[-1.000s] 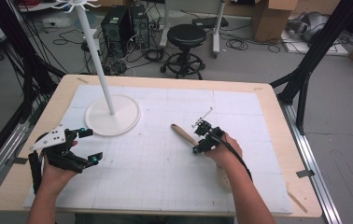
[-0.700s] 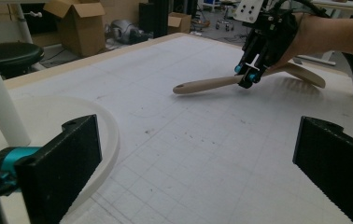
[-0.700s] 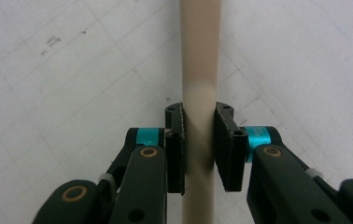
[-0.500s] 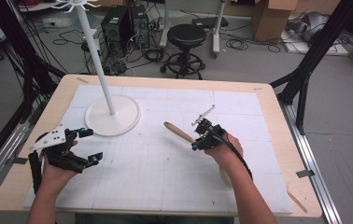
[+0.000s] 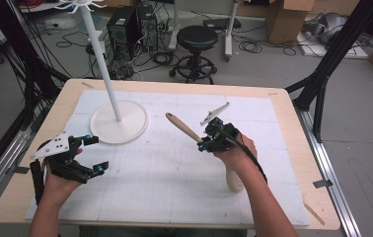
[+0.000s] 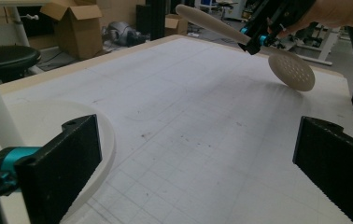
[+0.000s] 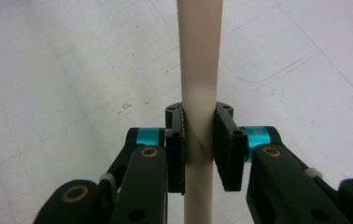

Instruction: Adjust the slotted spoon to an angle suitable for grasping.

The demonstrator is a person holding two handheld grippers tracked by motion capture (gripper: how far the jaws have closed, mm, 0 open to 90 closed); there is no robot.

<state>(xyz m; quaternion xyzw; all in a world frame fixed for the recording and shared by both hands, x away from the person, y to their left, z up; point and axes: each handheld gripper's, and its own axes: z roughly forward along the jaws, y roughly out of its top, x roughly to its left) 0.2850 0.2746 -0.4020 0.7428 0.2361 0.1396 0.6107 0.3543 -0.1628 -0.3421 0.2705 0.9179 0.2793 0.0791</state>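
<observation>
A cream spatula with a round perforated head [image 6: 291, 71] and a long handle [image 5: 182, 127] hangs tilted above the white mat, handle end up toward the far left. My right gripper [image 5: 205, 143] is shut on the middle of that handle [image 7: 199, 56], its pads [image 7: 175, 149] pressing on both sides. In the high view the head [image 5: 234, 180] shows below the right wrist, just over the mat. At the mat's left edge my left gripper [image 5: 95, 154] is held open, with nothing between its jaws. In its own view the left gripper [image 6: 198, 163] looks across the mat at the right gripper [image 6: 258, 35].
A white stand with a round base [image 5: 120, 123] and a tall pole [image 5: 100, 59] is on the mat's far left. The mat [image 5: 174, 187] covers most of the wooden table [image 5: 293, 148]. A stool [image 5: 198, 39], computer towers and boxes are on the floor behind.
The right gripper has risen with the spatula, and the handle end has swung up and toward the far left. The left gripper has stayed where it was.
</observation>
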